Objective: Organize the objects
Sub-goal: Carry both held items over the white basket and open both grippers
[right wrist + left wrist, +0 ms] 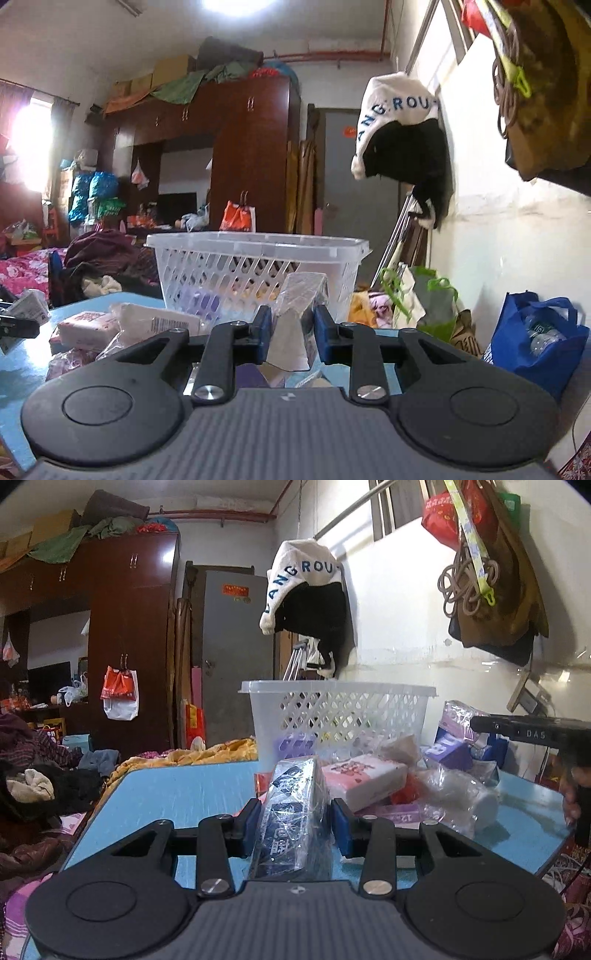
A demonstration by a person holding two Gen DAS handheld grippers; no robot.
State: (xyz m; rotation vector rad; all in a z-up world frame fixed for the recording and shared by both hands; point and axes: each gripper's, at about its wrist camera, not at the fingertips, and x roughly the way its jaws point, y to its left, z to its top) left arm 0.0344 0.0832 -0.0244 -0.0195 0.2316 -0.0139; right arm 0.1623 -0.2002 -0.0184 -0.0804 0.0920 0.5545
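Grippers both clamped: left gripper [293, 821] on dark wrapped pack [291, 812], right gripper [291, 334] on pale packet [297, 314], presumably for the basket [340, 716] just beyond.

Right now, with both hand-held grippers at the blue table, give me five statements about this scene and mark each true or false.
1. The left hand-held gripper is shut on a dark plastic-wrapped pack. True.
2. The right hand-held gripper is open and holds nothing. False: it is shut on a pale wrapped pack.
3. The white lattice basket stands on the floor. False: it stands on the blue table.
4. A pink and white pack lies on the table in front of the basket. True.
5. A white and black garment hangs on the wall above the basket. True.
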